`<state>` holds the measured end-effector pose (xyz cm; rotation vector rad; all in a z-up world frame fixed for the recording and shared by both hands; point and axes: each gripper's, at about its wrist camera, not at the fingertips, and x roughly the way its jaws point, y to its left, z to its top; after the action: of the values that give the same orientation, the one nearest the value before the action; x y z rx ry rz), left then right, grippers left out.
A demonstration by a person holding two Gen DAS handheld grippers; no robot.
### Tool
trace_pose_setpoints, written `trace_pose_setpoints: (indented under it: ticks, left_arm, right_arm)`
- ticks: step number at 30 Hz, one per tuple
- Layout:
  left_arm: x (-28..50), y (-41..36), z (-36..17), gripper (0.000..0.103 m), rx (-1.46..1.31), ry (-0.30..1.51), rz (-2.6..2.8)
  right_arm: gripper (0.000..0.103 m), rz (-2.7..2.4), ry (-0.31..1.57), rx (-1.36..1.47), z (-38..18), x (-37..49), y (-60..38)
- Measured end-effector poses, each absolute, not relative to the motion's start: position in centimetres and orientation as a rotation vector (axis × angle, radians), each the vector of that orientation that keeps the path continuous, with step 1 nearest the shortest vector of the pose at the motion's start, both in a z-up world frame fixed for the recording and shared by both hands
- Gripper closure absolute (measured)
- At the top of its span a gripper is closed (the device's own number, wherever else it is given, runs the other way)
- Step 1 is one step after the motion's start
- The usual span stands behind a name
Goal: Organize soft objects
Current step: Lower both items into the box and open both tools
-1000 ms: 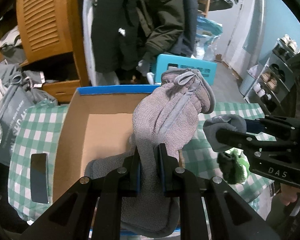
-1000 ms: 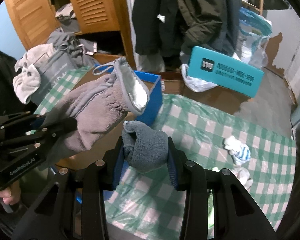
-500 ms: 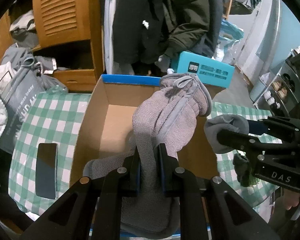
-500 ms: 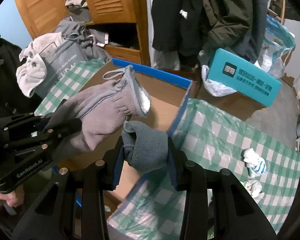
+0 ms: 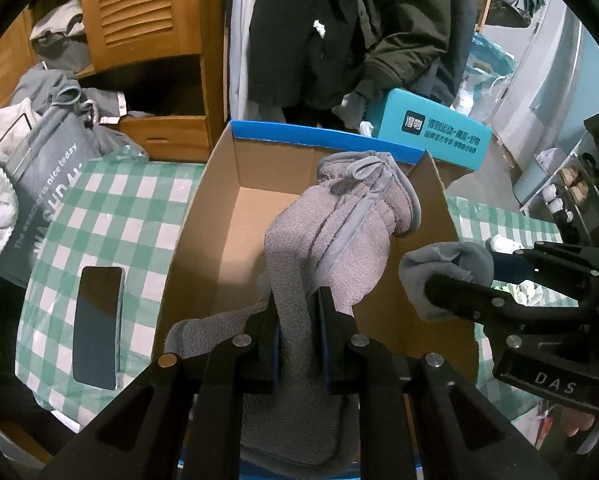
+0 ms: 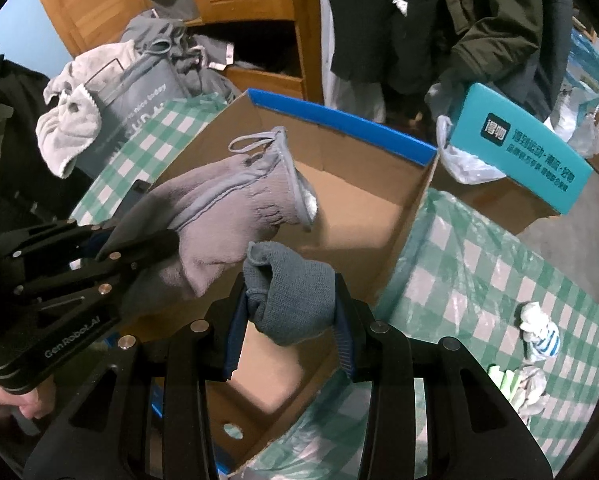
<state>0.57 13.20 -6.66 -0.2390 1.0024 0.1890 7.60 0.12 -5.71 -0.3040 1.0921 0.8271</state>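
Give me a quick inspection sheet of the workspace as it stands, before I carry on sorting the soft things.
Surface: table under a green checked cloth.
Job's things: open cardboard box with a blue rim; fuzzy grey mitten and rolled grey sock, both held over the box.
Clutter: dark phone left of the box; striped white bundle and other small soft pieces on the cloth to the right.
Grippers: left gripper jaws shut on the mitten; right gripper jaws shut on the sock.
Cables: nothing seen.
Surroundings: wooden louvred cabinet, hanging dark coats, teal box, grey printed bag.
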Motion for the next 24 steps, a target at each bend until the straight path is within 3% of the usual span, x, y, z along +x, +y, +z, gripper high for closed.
trace_pose_setpoints:
  ticks: [4,7,10,14,20,24]
  left_arm:
    - [0.7,13.3,-6.7,0.073,-0.230,1.015,0.218]
    - [0.5,13.6,-6.4,0.072,-0.229,1.004,0.234]
    - [0.5,13.7,-6.3,0.063,-0.228,1.002,0.242]
    - [0.6,13.5,-6.3,0.062,-0.226,1.007,0.244]
    - [0.7,12.9,-6.1,0.060,-0.222,1.011,0.230]
    - [0.7,12.1,-5.8,0.053,-0.220,1.003,0.212]
  right_arm:
    - [0.062,0.826,1.101,-0.304,-5.9,7.7,0.4]
    - [0.057,0.813,1.097,-0.301,-5.8,7.8,0.3]
    - [0.051,0.806,1.099,-0.290,-5.8,8.0,-0.1]
    - [0.039,0.798,1.090,-0.270,-5.4,8.2,-0.9]
    - [0.037,0.784,1.083,-0.240,-4.8,8.4,-2.0]
    - [0.035,0.771,1.076,-0.231,-4.5,8.3,-2.9]
